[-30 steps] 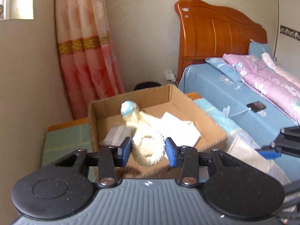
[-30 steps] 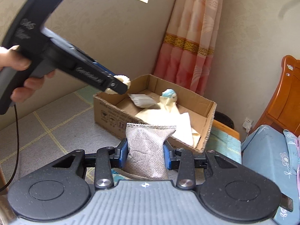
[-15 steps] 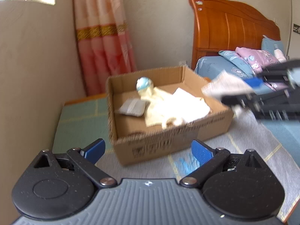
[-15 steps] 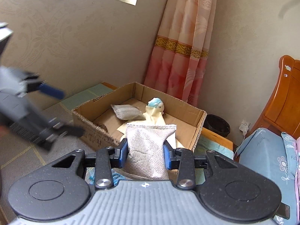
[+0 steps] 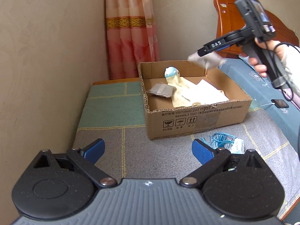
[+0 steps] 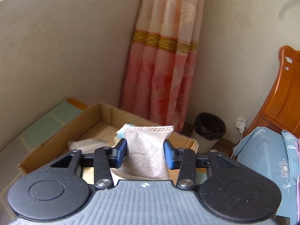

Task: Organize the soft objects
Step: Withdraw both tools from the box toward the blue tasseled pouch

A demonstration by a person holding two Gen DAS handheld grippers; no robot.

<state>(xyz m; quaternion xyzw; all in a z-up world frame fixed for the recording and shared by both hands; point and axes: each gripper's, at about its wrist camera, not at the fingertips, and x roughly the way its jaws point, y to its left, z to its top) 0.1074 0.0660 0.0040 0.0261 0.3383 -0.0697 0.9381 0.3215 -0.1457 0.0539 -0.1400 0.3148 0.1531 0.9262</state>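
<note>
I see the left gripper (image 5: 148, 151) with its jaws spread wide and nothing between them; they have just been opening. Below them lies the grey checked cover of the table (image 5: 150, 155). A blue tassel (image 5: 222, 140) lies on the cover just beside the right-hand jaw.

The right gripper (image 6: 145, 152) has also just been opening. The grey woven pouch (image 6: 146, 153) is between its jaws, and narrow gaps show on both sides, so the pads no longer press on it. In the left wrist view this gripper hangs over the far right corner of the cardboard box (image 5: 196, 120), with the pouch blurred beneath it.

The box stands on the table near the corner of the room. Inside it lie a second grey pouch (image 5: 161, 92), a cream doll with a blue cap (image 5: 171, 74) and white cloths (image 5: 208, 93). A pink curtain (image 6: 163, 71) hangs behind the box. A black waste bin (image 6: 209, 129) stands on the floor beside the bed (image 6: 262, 161).
</note>
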